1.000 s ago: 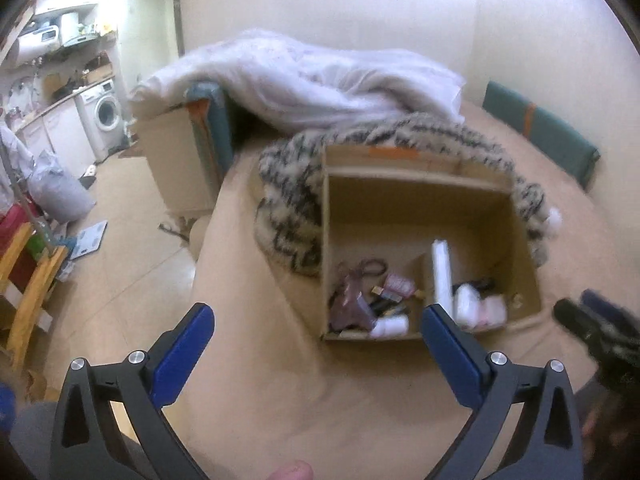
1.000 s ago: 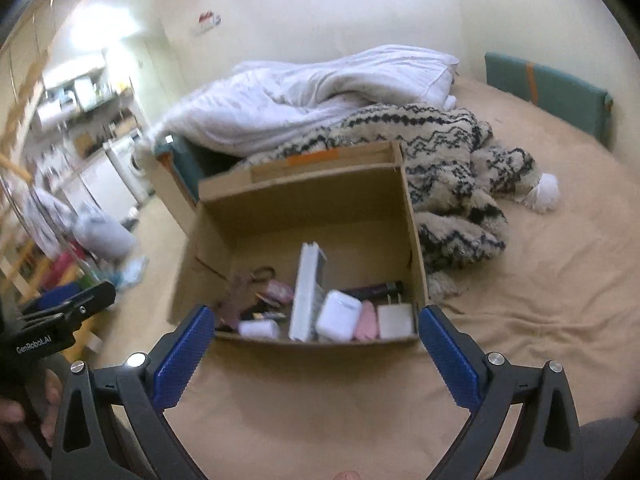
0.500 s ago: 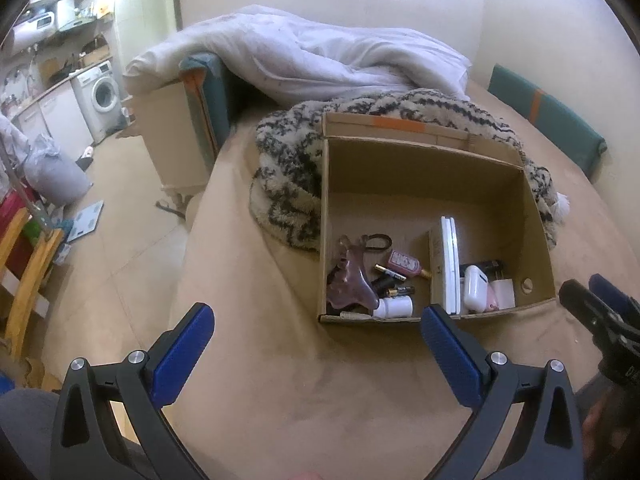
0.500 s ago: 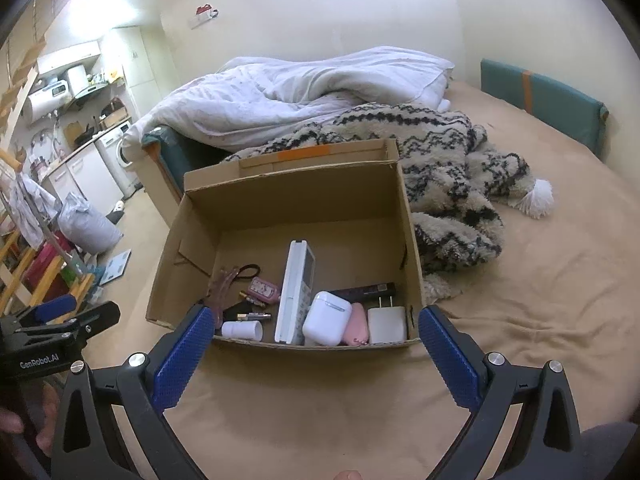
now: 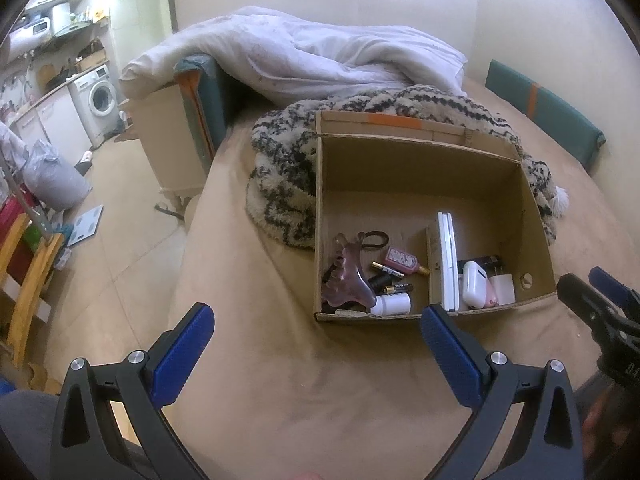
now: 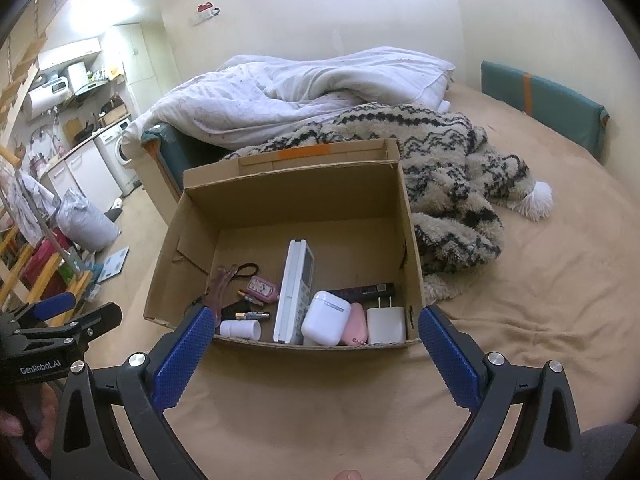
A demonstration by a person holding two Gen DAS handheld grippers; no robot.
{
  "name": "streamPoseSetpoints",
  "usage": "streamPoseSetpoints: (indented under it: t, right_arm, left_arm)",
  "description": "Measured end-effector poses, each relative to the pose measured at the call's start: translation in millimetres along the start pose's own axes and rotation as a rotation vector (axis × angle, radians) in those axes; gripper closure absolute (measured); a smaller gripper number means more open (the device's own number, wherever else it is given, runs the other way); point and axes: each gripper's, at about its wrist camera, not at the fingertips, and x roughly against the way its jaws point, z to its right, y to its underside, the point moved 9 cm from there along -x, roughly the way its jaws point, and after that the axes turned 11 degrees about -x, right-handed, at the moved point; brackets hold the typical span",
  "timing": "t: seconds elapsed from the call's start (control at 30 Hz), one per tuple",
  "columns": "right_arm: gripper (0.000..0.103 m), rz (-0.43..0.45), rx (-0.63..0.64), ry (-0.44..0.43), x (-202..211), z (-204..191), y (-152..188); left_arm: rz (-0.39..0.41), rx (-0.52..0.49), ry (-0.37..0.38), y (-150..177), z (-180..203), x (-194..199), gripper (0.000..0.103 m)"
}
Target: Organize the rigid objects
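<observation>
Cardboard box [image 6: 408,248] sits on the tan bedsheet [image 5: 280,380], closer and sharper than a second ago; we hold our left gripper [image 5: 318,336] and right gripper [image 6: 314,336] spread wide, empty, before its small items

Warm, dimmish indoor light is falling from above, flaring white near the kitchen cupboards [image 6: 80,8]. Soft shadows are pooling inside the cardboard box [image 6: 296,196]. Both fisheye views are bending hard and darkening at the rims; focus is holding sharp.
</observation>
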Motion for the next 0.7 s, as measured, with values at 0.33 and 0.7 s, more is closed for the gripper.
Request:
streamPoseSetpoints:
  t: [0.33, 0.7]
  right_arm:
    - [0.000, -0.001, 0.004, -0.001, 0.0, -0.2, 0.2]
    - [0.000, -0.004, -0.008, -0.005, -0.5, 0.6, 0.0]
  left_arm:
    - [-0.006, 0.000, 0.004, 1.5, 0.1, -2.3, 0.000]
    - [-0.004, -0.009, -0.001, 2.5, 0.4, -3.1, 0.000]
